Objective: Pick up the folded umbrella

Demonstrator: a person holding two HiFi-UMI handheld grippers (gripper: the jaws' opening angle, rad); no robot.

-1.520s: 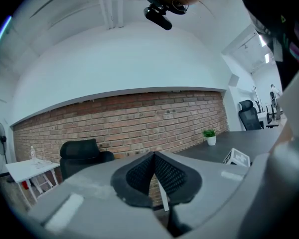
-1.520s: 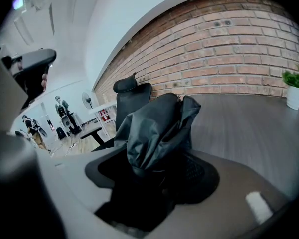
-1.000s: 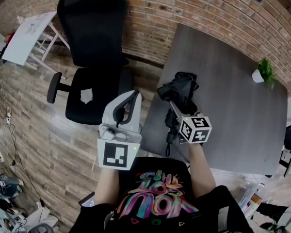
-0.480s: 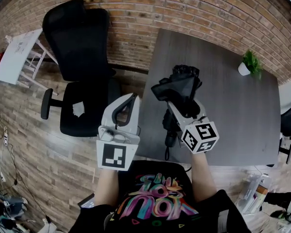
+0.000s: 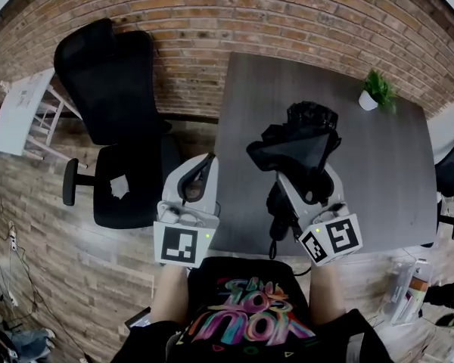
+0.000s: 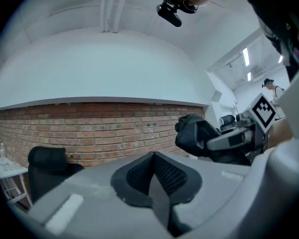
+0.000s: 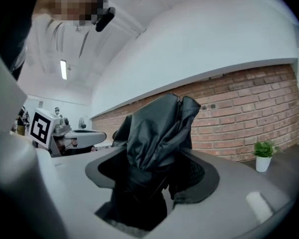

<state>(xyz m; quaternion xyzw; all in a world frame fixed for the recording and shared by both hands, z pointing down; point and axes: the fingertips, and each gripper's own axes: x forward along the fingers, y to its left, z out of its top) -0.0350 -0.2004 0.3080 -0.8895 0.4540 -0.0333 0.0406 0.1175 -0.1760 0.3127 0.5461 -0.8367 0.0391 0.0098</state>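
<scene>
The folded umbrella (image 5: 299,144) is a black bundle of crumpled fabric with a strap hanging below it. My right gripper (image 5: 306,178) is shut on it and holds it up above the dark grey table (image 5: 386,180). In the right gripper view the umbrella (image 7: 157,133) fills the space between the jaws and sticks up past them. My left gripper (image 5: 201,175) hangs beside the table's left edge, level, shut with nothing in it. The left gripper view shows its black pads (image 6: 139,176) meeting, and the umbrella (image 6: 197,133) off to the right.
A small potted plant (image 5: 374,91) stands at the table's far corner. A black office chair (image 5: 110,131) sits left of the table against the brick wall (image 5: 212,21). A white rack (image 5: 19,112) is at the far left. Wood floor lies below.
My right gripper has lifted the umbrella up off the table, so it looks larger now. The left gripper has shifted a little, still shut.
</scene>
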